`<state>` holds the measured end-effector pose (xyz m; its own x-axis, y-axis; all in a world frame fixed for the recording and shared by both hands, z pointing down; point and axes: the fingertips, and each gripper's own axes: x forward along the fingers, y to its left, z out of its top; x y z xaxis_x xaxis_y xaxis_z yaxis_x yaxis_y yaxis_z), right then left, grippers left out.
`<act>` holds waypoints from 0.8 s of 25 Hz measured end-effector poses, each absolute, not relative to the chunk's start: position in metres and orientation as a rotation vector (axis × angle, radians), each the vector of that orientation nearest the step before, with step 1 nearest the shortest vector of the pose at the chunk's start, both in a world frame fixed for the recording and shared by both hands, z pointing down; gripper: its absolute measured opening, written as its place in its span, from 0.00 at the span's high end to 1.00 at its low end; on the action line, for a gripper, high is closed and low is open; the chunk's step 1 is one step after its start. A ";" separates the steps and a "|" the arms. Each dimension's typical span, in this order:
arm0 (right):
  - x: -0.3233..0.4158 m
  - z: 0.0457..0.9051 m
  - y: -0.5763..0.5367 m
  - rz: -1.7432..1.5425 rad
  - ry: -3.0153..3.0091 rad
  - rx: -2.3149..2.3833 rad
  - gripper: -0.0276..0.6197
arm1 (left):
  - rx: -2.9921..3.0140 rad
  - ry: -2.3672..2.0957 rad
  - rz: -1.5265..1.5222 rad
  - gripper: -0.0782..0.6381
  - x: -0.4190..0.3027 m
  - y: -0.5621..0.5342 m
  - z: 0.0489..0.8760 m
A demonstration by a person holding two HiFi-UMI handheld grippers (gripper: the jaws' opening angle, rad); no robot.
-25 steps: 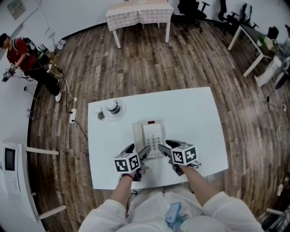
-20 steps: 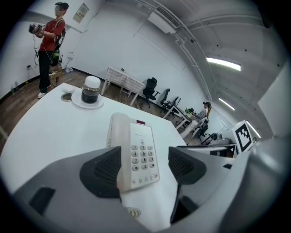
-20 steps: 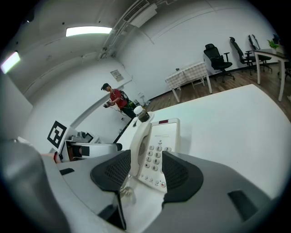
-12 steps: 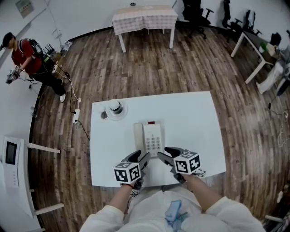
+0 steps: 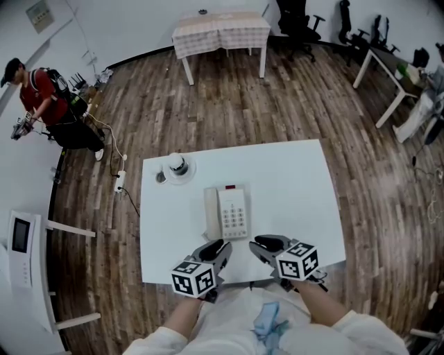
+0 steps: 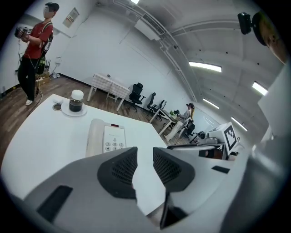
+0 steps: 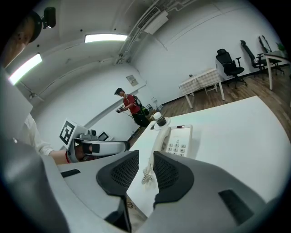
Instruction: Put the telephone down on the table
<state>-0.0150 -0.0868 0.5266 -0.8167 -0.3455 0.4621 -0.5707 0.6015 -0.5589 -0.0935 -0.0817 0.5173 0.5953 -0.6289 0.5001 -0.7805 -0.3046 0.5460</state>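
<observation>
The white telephone (image 5: 226,213) lies flat on the white table (image 5: 298,180), handset on its left side, keypad up. It also shows in the left gripper view as the telephone (image 6: 107,141) and in the right gripper view as the telephone (image 7: 175,139), with its coiled cord (image 7: 146,173) near the table's front edge. My left gripper (image 5: 218,248) hangs over the near edge, apart from the phone. My right gripper (image 5: 262,244) is beside it, also clear of the phone. Both pairs of jaws have just been closing to a narrow gap, with nothing between them.
A cup on a saucer (image 5: 177,166) stands at the table's far left, a small round lid (image 5: 159,177) beside it. A person in red (image 5: 41,97) stands far left on the wooden floor. A checked table (image 5: 220,28) and office chairs (image 5: 298,17) are at the back.
Both grippers have pulled back from the telephone's near end toward the table's front edge and risen. Their jaws have narrowed. The telephone has stayed where it lies.
</observation>
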 end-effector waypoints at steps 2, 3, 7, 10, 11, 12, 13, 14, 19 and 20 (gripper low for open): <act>-0.011 0.523 -0.081 1.021 -2.529 0.740 0.78 | 2.044 -1.104 0.239 0.75 -0.089 -0.078 0.512; -0.010 0.520 -0.079 1.019 -2.532 0.735 0.80 | 2.050 -1.101 0.239 0.76 -0.087 -0.076 0.509; -0.005 0.510 -0.067 1.030 -2.565 0.703 0.85 | 2.071 -1.090 0.222 0.81 -0.078 -0.071 0.501; -0.002 0.504 -0.062 1.038 -2.584 0.689 0.87 | 2.074 -1.071 0.210 0.84 -0.070 -0.068 0.501; -0.001 0.503 -0.062 1.040 -2.586 0.689 0.87 | 2.077 -1.067 0.209 0.85 -0.067 -0.067 0.501; 0.001 0.502 -0.062 1.040 -2.587 0.690 0.87 | 2.079 -1.061 0.209 0.87 -0.064 -0.066 0.500; 0.002 0.501 -0.061 1.037 -2.588 0.693 0.87 | 2.083 -1.052 0.208 0.87 -0.061 -0.066 0.500; 0.003 0.500 -0.061 1.037 -2.589 0.696 0.87 | 2.085 -1.041 0.207 0.88 -0.058 -0.064 0.499; 0.002 0.495 -0.058 1.044 -2.597 0.692 0.87 | 2.090 -1.003 0.198 0.89 -0.052 -0.060 0.496; 0.002 0.495 -0.057 1.046 -2.599 0.691 0.87 | 2.092 -1.001 0.196 0.89 -0.051 -0.060 0.496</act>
